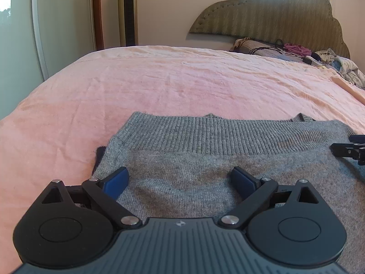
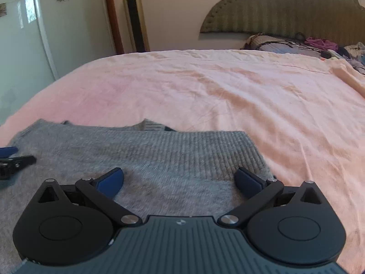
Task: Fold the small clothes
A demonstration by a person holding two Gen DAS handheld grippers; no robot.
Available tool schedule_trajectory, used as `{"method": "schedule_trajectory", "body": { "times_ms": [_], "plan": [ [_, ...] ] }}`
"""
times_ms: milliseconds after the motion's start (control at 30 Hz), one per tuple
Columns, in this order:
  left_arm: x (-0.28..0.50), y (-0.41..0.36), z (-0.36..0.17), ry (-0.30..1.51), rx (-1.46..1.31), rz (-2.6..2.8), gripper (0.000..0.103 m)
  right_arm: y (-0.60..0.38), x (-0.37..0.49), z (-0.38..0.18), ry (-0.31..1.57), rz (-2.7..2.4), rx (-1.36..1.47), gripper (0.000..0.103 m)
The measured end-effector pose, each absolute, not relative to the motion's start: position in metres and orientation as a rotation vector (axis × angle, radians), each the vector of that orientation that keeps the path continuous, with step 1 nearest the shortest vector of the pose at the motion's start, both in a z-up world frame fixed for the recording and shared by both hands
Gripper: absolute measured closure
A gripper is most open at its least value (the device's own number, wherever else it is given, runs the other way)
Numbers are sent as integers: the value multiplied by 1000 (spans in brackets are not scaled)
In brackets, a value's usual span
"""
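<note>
We hold both tongs, left and right, spread apart and gripping nothing, over the grey sweater on the bed.

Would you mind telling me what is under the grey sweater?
The grey sweater lies on the pink bedsheet. A dark scrap peeks out at its left edge; whether that is part of the sweater or something separate is hidden.
</note>
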State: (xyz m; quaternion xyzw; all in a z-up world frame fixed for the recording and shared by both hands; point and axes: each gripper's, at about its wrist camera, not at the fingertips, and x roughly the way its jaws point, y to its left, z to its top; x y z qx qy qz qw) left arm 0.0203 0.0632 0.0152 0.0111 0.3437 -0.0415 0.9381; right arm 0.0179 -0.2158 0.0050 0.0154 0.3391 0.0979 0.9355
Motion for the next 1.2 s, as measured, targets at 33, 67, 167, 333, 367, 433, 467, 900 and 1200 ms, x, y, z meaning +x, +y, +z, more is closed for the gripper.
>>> {"method": "schedule_trajectory", "body": {
  "times_ms": [33,67,167,333,367,433,467,900,1200],
  "plan": [
    [19,63,16,703,27,-78,5,-212,18,5,697,194,10,0],
    [17,61,19,703,35,-62,5,-210,17,6,699,189,4,0],
    [-2,63,34,691,-13,-66,5,-209,2,19,718,153,38,5],
    [-25,59,28,737,-40,-131,5,-204,-34,22,723,203,29,0],
    [-27,59,19,720,-9,-122,3,-204,-35,14,735,196,12,0],
    [-29,65,14,683,-4,-141,1,-213,-42,5,681,221,29,0],
    [-26,69,14,687,-16,-124,1,-217,-39,5,683,224,51,0],
    [-65,62,19,708,10,-90,1,-190,-88,-1,663,281,-66,0],
    [-95,54,27,751,-19,-94,2,-182,-110,19,759,234,-79,0]
  ]
}}
